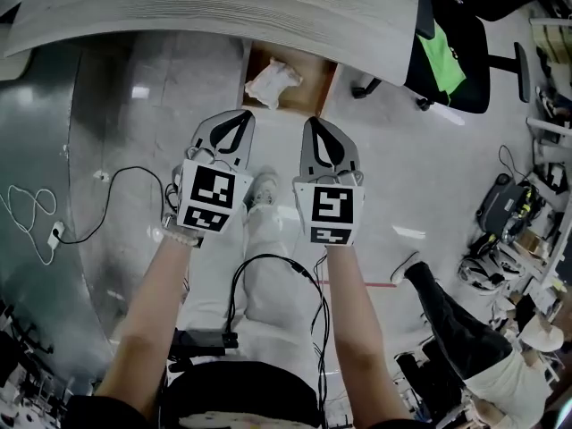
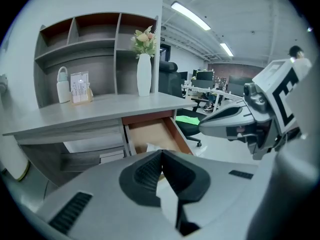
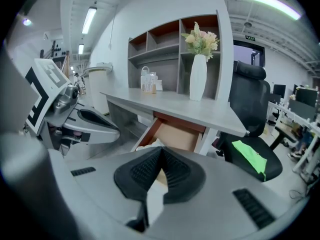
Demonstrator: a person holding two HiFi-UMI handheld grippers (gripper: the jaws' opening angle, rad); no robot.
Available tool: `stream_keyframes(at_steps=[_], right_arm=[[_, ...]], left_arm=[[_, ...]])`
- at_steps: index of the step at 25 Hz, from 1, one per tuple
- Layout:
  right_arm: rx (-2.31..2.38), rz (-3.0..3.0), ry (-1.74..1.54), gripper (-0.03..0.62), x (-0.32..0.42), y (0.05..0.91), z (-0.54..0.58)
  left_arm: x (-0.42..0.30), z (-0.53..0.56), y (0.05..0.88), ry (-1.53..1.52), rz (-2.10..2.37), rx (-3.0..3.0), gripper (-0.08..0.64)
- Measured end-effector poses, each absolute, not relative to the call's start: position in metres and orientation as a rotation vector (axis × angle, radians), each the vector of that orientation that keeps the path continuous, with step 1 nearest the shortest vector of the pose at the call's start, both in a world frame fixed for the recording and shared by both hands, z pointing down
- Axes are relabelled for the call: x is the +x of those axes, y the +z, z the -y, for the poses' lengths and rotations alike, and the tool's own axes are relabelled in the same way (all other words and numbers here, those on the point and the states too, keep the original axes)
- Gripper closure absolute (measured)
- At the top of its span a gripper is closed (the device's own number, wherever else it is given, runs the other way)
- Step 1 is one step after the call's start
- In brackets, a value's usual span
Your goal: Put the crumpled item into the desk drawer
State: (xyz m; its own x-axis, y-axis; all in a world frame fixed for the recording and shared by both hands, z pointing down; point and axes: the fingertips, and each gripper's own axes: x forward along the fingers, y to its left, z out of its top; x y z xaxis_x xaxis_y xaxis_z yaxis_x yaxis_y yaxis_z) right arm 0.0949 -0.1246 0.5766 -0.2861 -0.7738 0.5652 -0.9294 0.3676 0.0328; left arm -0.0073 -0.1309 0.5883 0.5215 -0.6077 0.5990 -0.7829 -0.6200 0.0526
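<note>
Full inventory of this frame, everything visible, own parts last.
desk: 1, grey wood, ahead
drawer: 1, brown inside, open under desk
crumpled item: 1, white, inside drawer
shelf unit: 1, grey, at desk's back
vase with flowers: 1, white, on desk
bottle: 1, white, on desk below shelves
office chair: 1, black, beside desk
cloth: 1, green, on chair seat
left gripper: 1, grey, shut, empty
right gripper: 1, grey, shut, empty
</note>
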Motion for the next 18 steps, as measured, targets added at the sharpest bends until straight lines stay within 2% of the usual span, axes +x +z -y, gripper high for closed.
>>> stream_keyframes(at_steps=[18], right_arm=[[1.563,2.166,0.381,0.588,0.097,0.469,0.102]], left_arm=[[-0.019,0.108,0.464,0.701,1.191,2.553,0.548]])
